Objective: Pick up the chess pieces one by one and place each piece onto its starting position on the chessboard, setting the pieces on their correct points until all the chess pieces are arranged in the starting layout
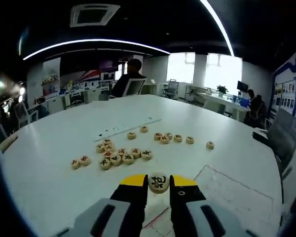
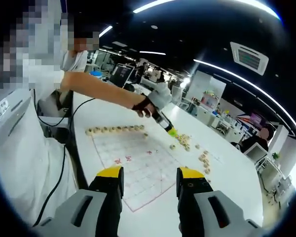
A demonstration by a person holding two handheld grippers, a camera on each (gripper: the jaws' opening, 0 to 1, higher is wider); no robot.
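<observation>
In the left gripper view, the left gripper (image 1: 159,186), with yellow-tipped black jaws on grey bodies, is clenched on a round pale wooden chess disc with a dark character on its face (image 1: 159,182), held at lower centre of the frame above the large white oval table (image 1: 49,163). Beyond it, mid-frame, loose wooden chess discs lie in two groups: a nearer cluster (image 1: 116,154) left of centre and a looser string (image 1: 170,138) to the right, with one disc (image 1: 210,145) apart at the far right. A corner of the thin transparent chessboard sheet with red lines (image 1: 227,185) shows at lower right, beside the jaws. In the right gripper view, the right gripper (image 2: 149,180) hangs released, its yellow-tipped jaws wide apart with nothing between them, above the near edge of the chessboard sheet (image 2: 138,165). A row of wooden discs (image 2: 116,129) sits along the sheet's far edge at upper left of the board. Above the board's far right side, a person's gloved hand (image 2: 158,98) holds the left gripper (image 2: 170,131), near scattered discs (image 2: 185,141) on the table.
</observation>
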